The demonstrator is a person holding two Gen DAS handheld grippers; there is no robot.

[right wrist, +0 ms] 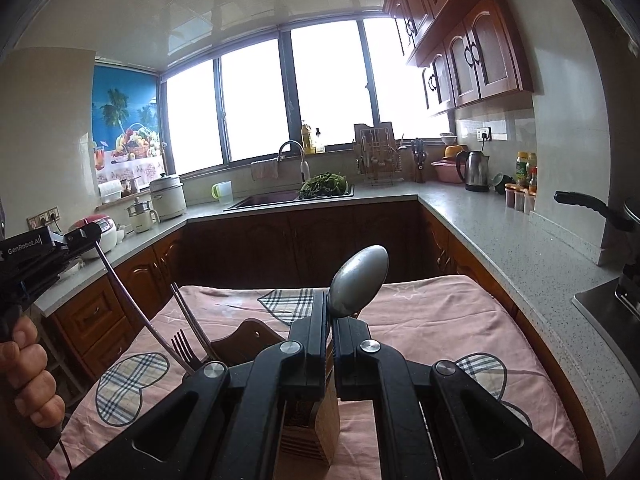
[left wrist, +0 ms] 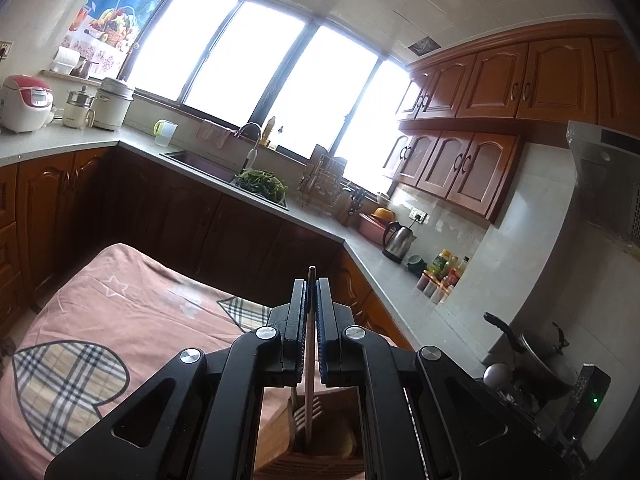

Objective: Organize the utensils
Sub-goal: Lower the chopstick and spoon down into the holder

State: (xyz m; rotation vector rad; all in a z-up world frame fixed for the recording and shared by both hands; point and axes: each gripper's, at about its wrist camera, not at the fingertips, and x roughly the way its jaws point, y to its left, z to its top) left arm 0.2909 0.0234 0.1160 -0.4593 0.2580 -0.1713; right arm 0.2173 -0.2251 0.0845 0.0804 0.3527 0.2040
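My left gripper (left wrist: 311, 286) is shut on the thin handle of a utensil (left wrist: 309, 360), which hangs down into a wooden utensil holder (left wrist: 320, 452) below it. Fork tines (left wrist: 306, 410) show inside the holder. In the right wrist view the left gripper (right wrist: 90, 236) sits at the far left, holding that long handle (right wrist: 132, 304) slanted down into the holder (right wrist: 244, 338), beside a fork (right wrist: 183, 346). My right gripper (right wrist: 329, 300) is shut on a metal spoon (right wrist: 358, 282), bowl up, above the holder.
The holder stands on a table with a pink cloth (right wrist: 432, 320) with plaid hearts. Kitchen counters (right wrist: 500, 232) wrap around it, with a sink (right wrist: 264, 200), kettle (right wrist: 474, 170), rice cooker (left wrist: 26, 102) and a pan (left wrist: 536, 344) on the stove at right.
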